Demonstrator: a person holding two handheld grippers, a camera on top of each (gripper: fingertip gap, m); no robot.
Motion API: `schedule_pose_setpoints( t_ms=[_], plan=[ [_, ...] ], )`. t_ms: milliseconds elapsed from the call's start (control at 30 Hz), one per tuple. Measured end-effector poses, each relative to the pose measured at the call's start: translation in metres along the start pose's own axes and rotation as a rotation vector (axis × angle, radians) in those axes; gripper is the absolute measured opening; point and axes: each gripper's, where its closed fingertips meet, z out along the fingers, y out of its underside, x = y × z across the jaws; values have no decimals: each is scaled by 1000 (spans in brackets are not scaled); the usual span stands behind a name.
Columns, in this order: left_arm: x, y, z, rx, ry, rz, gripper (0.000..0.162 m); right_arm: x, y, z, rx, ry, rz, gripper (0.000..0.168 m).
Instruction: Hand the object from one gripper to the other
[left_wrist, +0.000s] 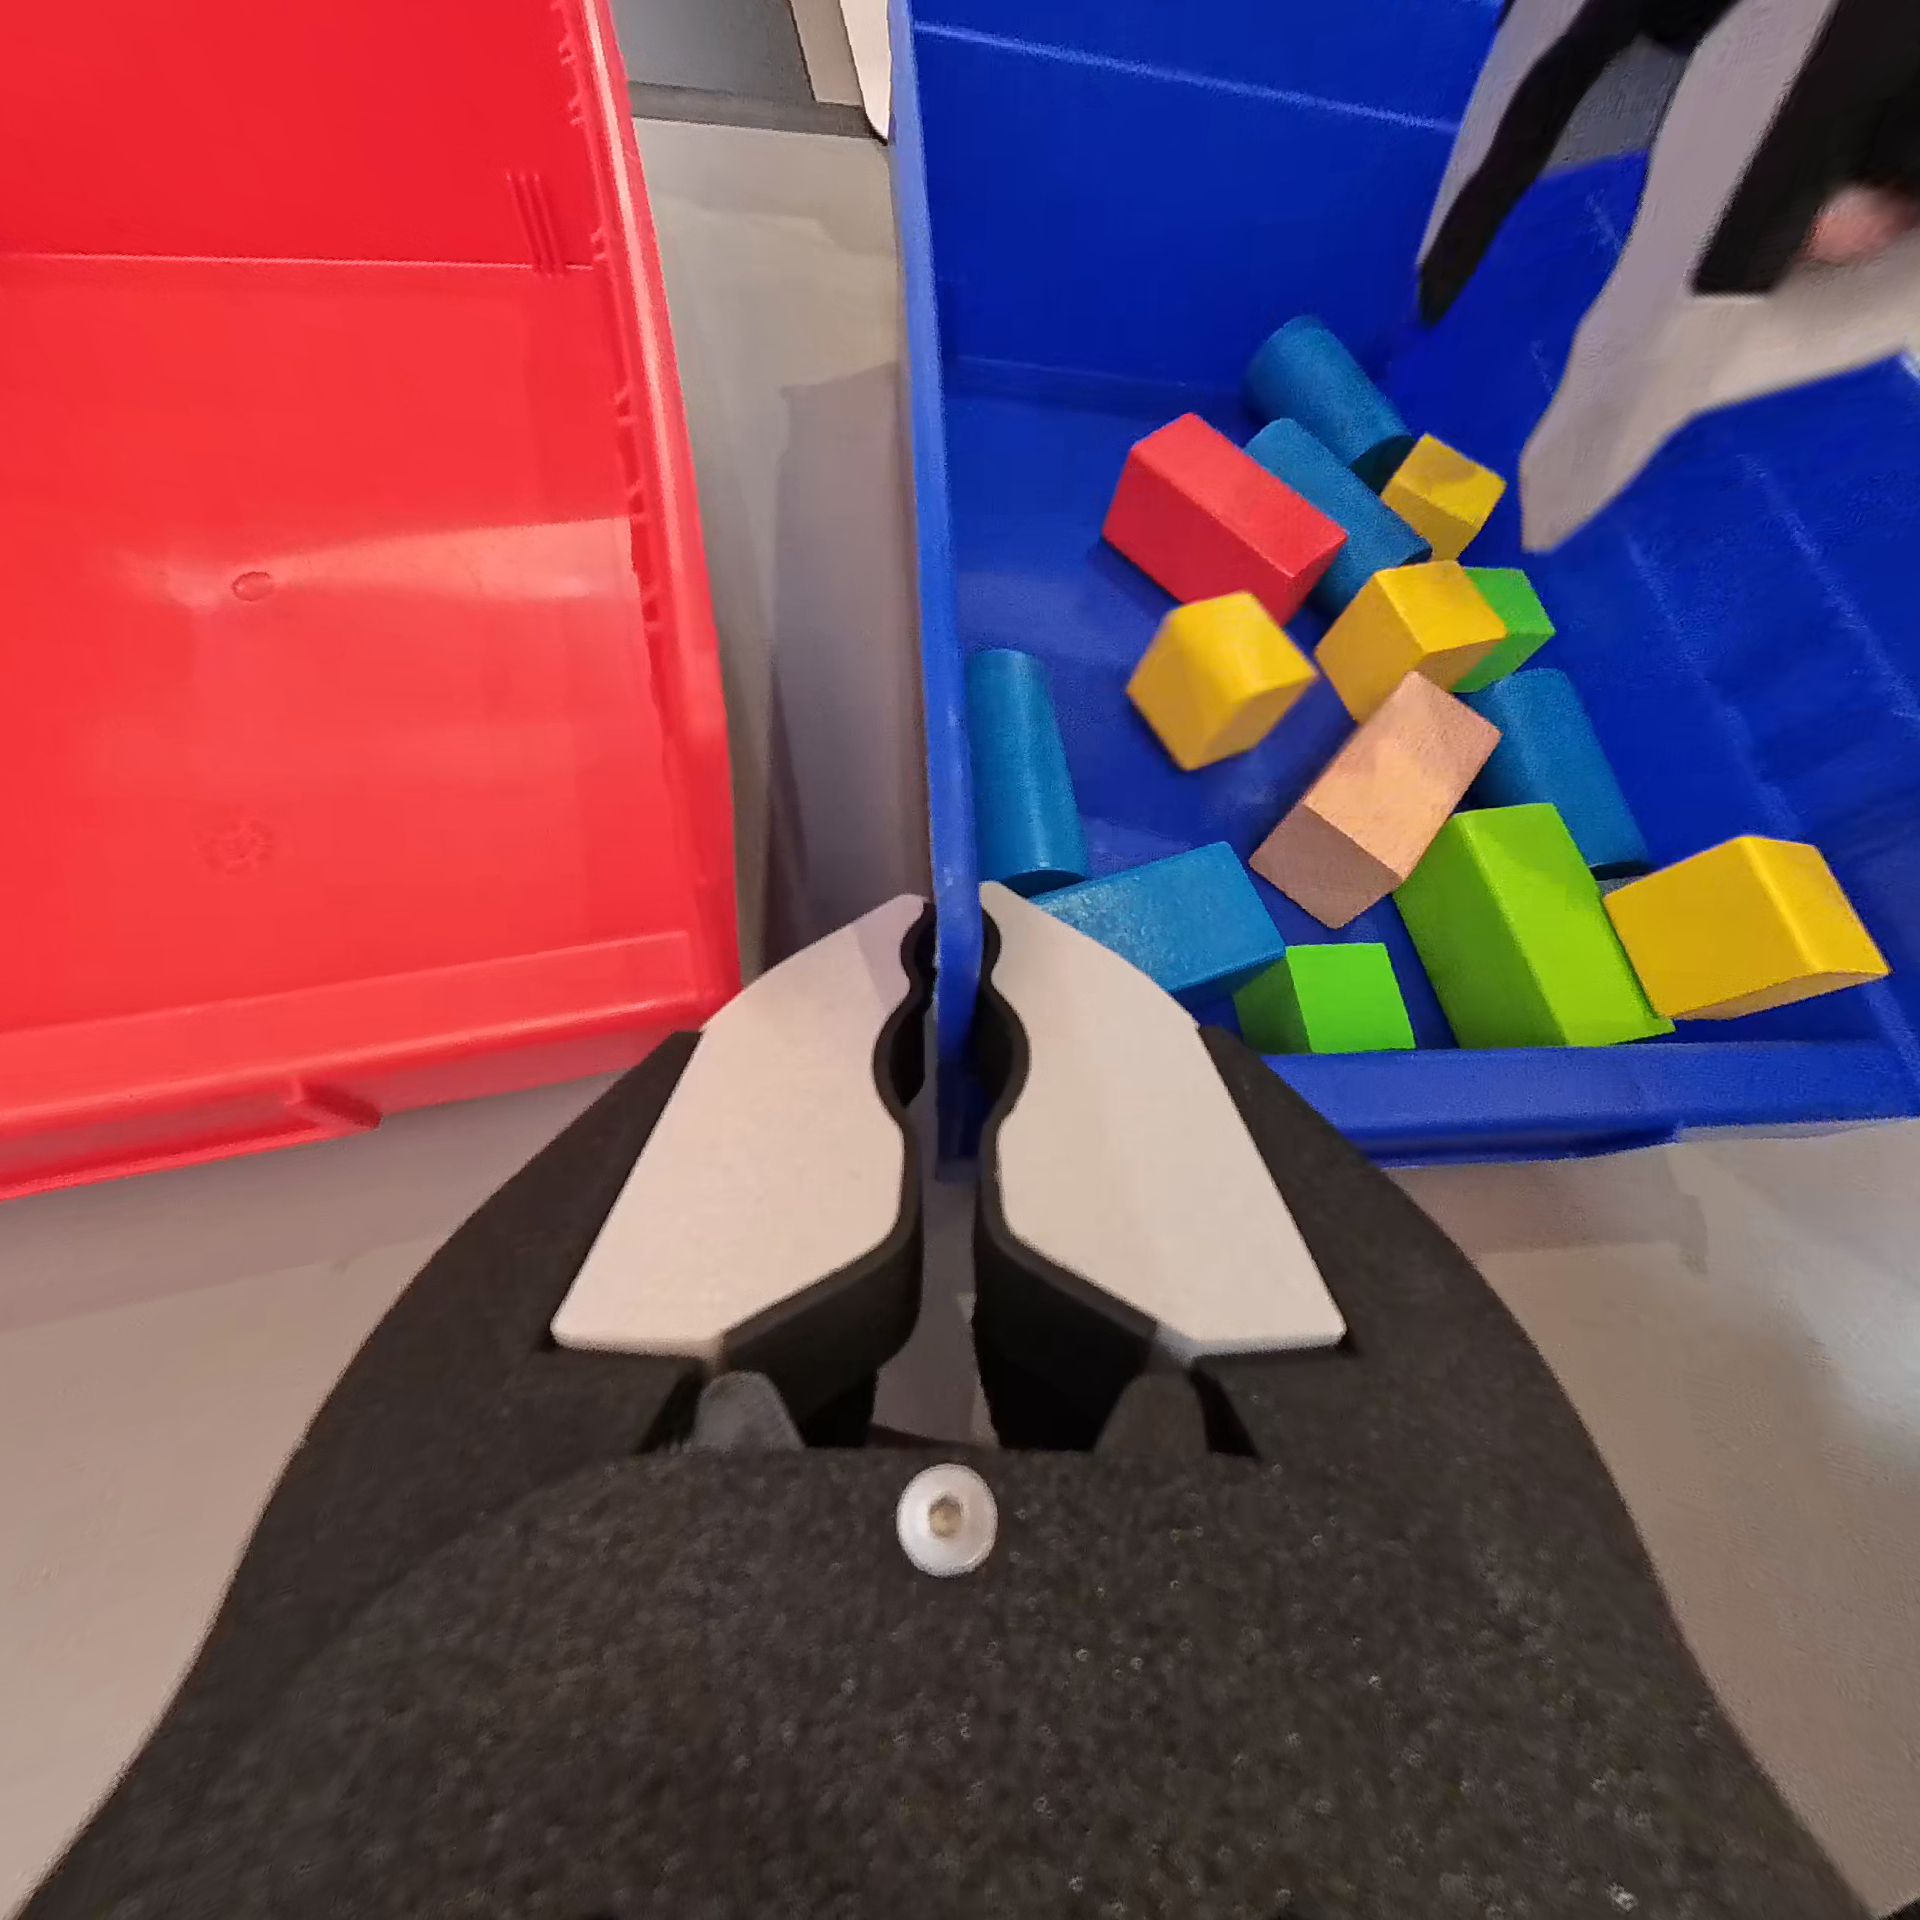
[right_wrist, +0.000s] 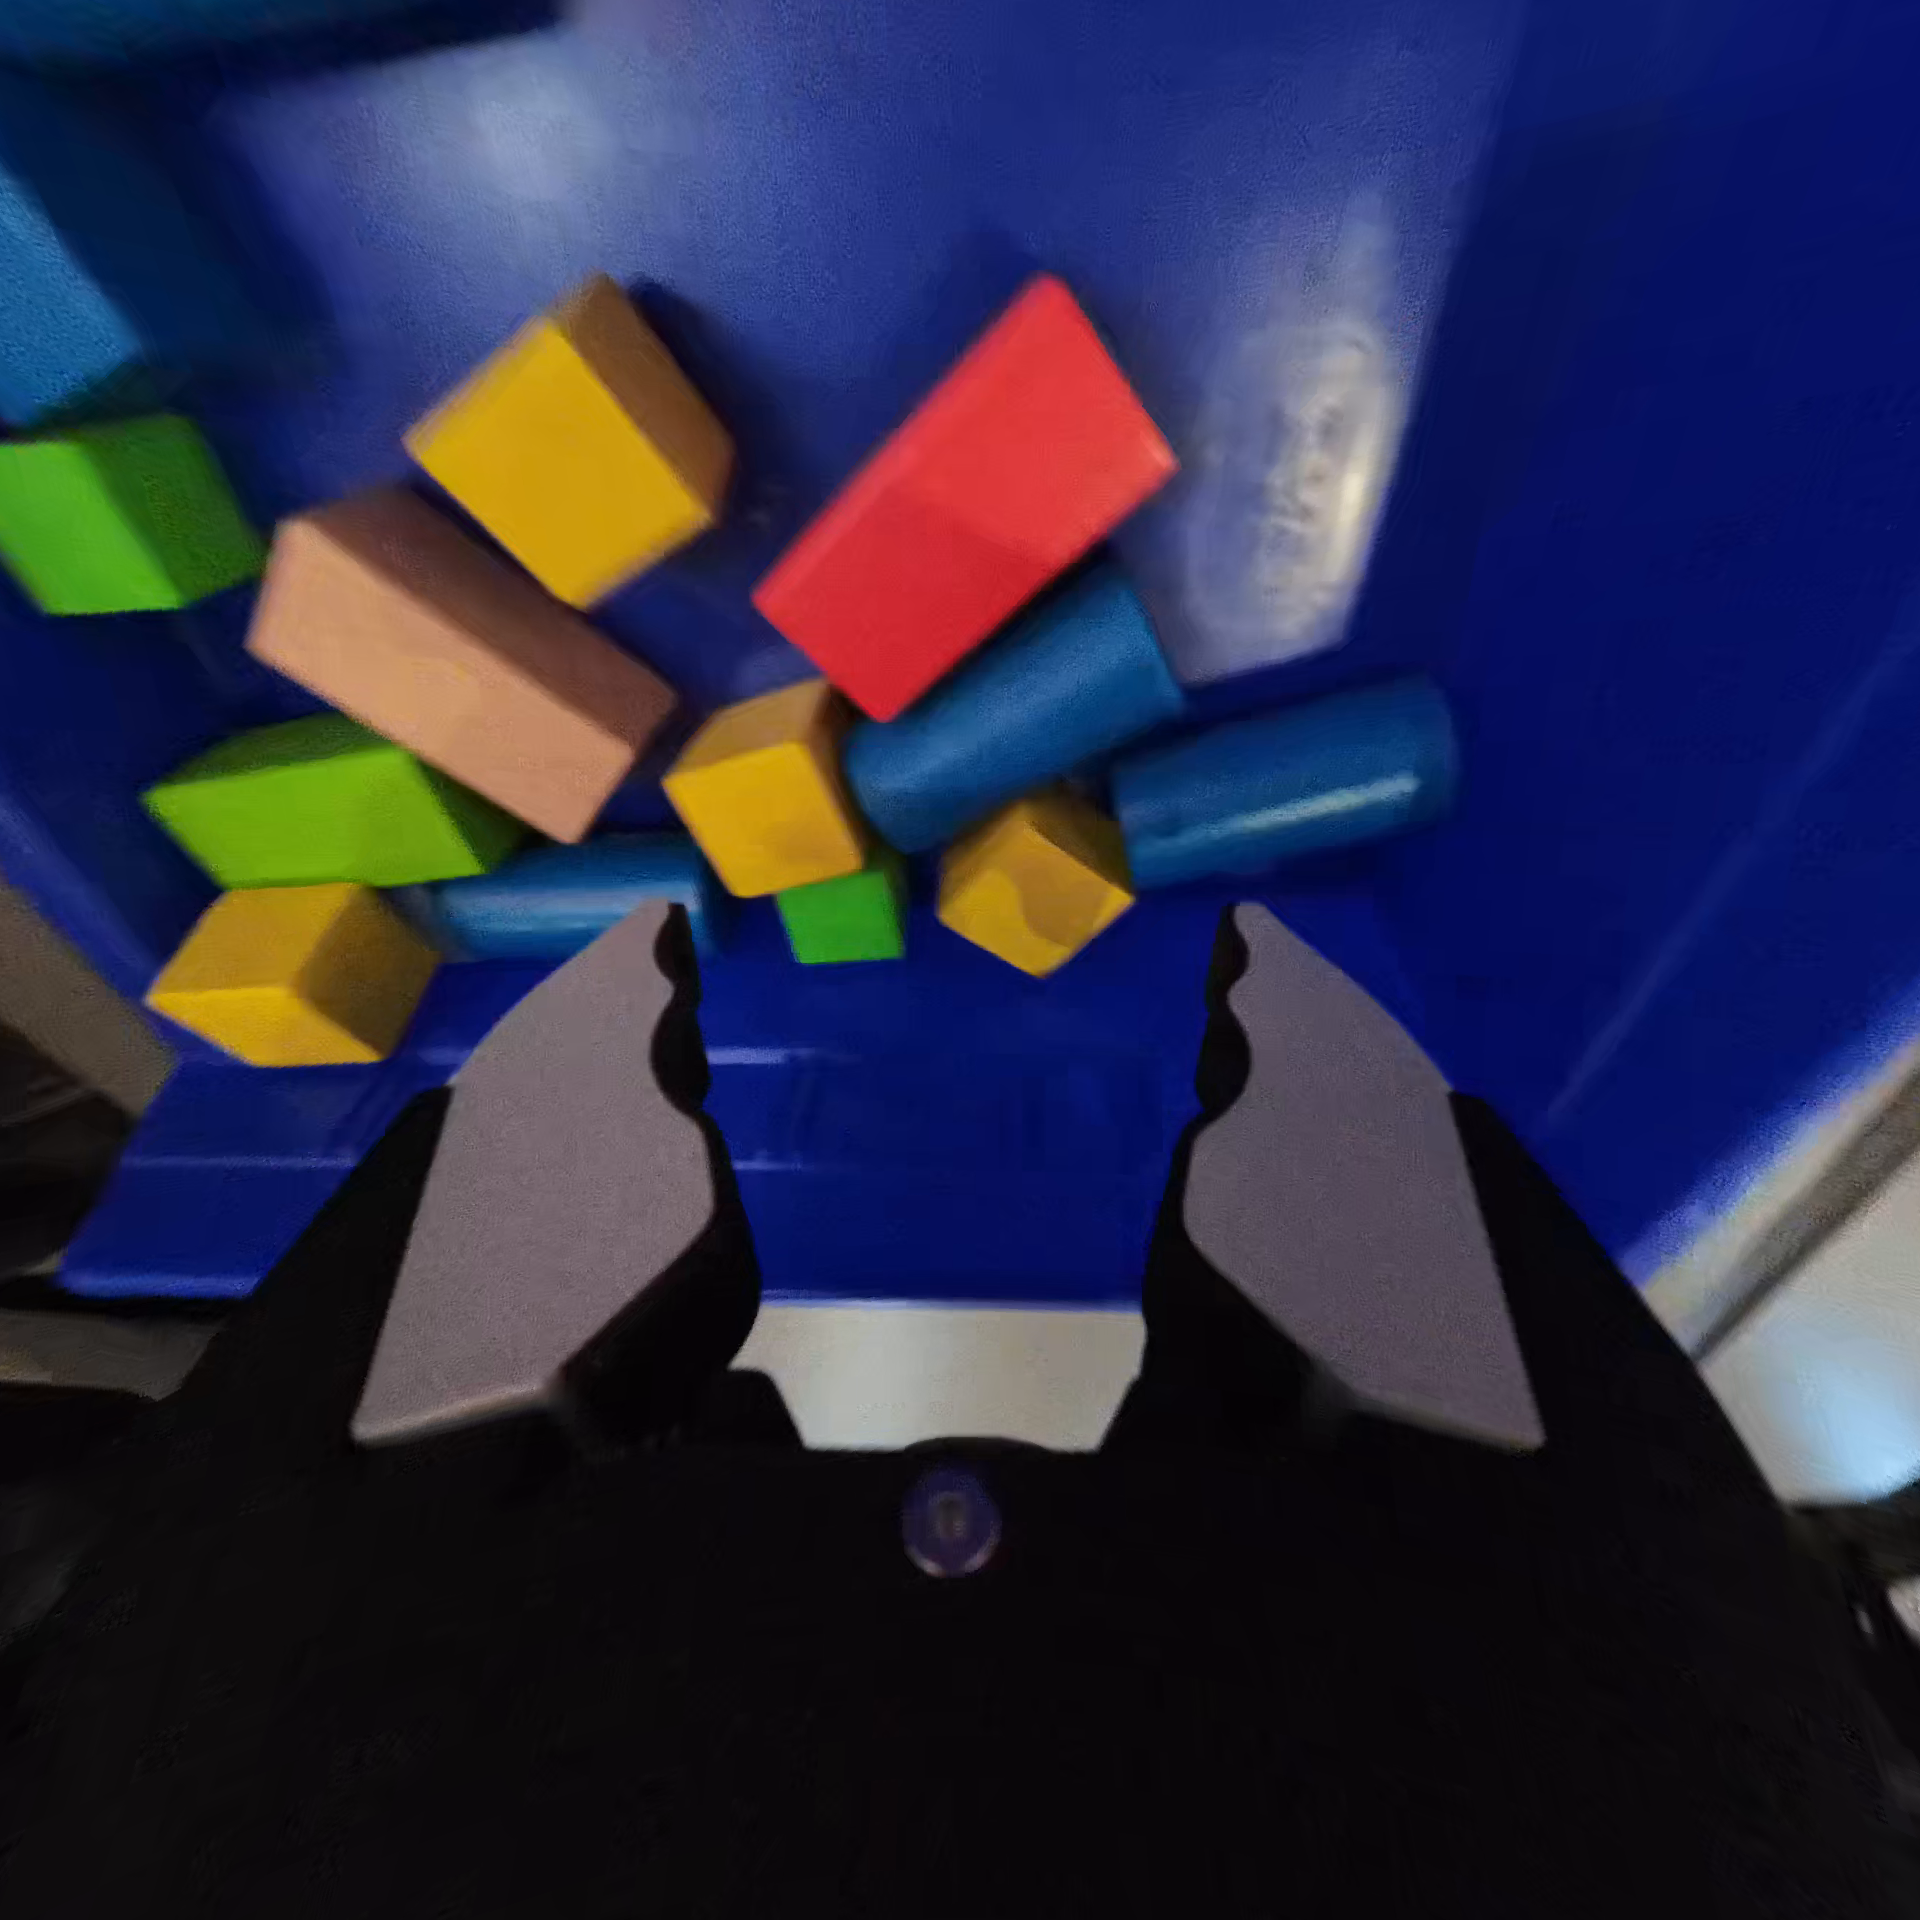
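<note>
Several wooden blocks lie in a blue bin: a red block, yellow blocks, green blocks, blue cylinders and a plain wood block. My left gripper is shut and empty, above the blue bin's near left corner. My right gripper is open and empty, over the blue bin, just short of the pile with the red block and a small yellow cube. The right gripper also shows in the left wrist view at the top right, blurred.
A red bin stands left of the blue bin, with a strip of grey table between them. The grey table runs in front of both bins. A person's dark sleeve shows at the top right.
</note>
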Motion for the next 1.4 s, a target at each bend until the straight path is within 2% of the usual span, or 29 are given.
schedule_pose_setpoints(
  t_ms=[100, 133, 233, 300, 333, 367, 400, 433, 500, 533, 567, 600, 633, 667, 700, 733, 767, 833, 900, 967, 1033, 1067, 1100, 1167, 1200, 1233, 1267, 1333, 1400],
  plan=[
    [0, 0, 0, -2, -3, -3, 4, 32, 7, 16, -96, 128, 63, 106],
    [0, 0, 0, -1, -2, -4, 4, 27, 5, 27, -115, 64, 63, 122],
    [0, 0, 1, 0, 2, -4, 3, 12, -7, 38, -65, -105, 142, 136],
    [0, 0, 1, 0, 2, -6, 3, -11, -12, 41, -65, -263, 126, 123],
    [0, 0, 1, 1, 3, -6, 3, -15, -11, 40, -77, -273, 107, 117],
    [0, 0, 1, 1, 3, -7, 3, -23, -12, 37, -71, -323, 103, 102],
    [-1, 0, 0, 1, 2, -7, 4, -33, -13, 33, -56, -379, 100, 96],
    [-2, 0, 0, 1, 0, -8, 4, -44, -13, 26, -32, -436, 62, 99],
    [-3, 0, -1, 1, 3, -13, 3, -64, -19, 8, 96, -500, -34, 135],
    [-3, 0, -1, 1, 5, -18, 4, -69, -20, -3, 153, -527, -45, 143],
    [-3, 0, -1, 1, 6, -20, 4, -74, -21, -16, 211, -560, -51, 143],
    [-3, 0, -1, 2, 7, -21, 4, -83, -24, -37, 300, -636, -81, 133],
    [-3, 0, -1, 2, 9, -23, 4, -108, -26, -77, 440, -872, -154, 76],
    [-3, 0, -1, 2, 9, -22, 4, -119, -32, -111, 584, -1029, -175, 62],
    [-3, 0, -1, 2, 7, -22, 4, -104, -45, -107, 634, -912, -93, 66],
    [-3, 0, -1, 2, 7, -24, 4, -79, -49, -82, 579, -685, -11, 81],
    [-3, 0, -1, 2, 7, -24, 4, -69, -44, -65, 494, -561, -26, 87],
    [-3, 0, -1, 3, 11, -24, 4, -80, -42, -53, 443, -561, -78, 87],
    [-3, 0, -1, 3, 11, -24, 4, -67, -43, -31, 376, -403, -64, 79],
    [-3, 0, -1, 3, 11, -23, 4, -45, -41, -6, 279, -138, -126, 99],
    [-3, 0, -1, 4, 12, -22, 4, -40, -45, 15, 225, -30, -184, 100],
    [-3, 0, -1, 4, 13, -22, 4, -36, -47, 26, 190, -9, -194, 109],
    [-3, 0, -1, 3, 12, -22, 4, -39, -51, 29, 179, -80, -136, 108],
    [-3, 0, -1, 3, 10, -23, 4, -59, -45, 33, 119, -313, -14, 88],
    [-3, 0, -1, 3, 10, -23, 4, -68, -46, 31, 126, -356, 0, 97],
    [-3, 0, -1, 3, 12, -24, 4, -88, -35, 27, 70, -469, -43, 93],
    [-2, 0, 0, 2, 17, -26, 4, -107, -31, 21, 44, -560, -78, 116],
    [-2, 0, 0, 2, 29, -33, 4, -110, -25, 20, 22, -531, -144, 113],
    [-1, 0, -1, 3, 27, -31, 4, -123, -23, 7, 40, -599, -172, 134]
  ],
)
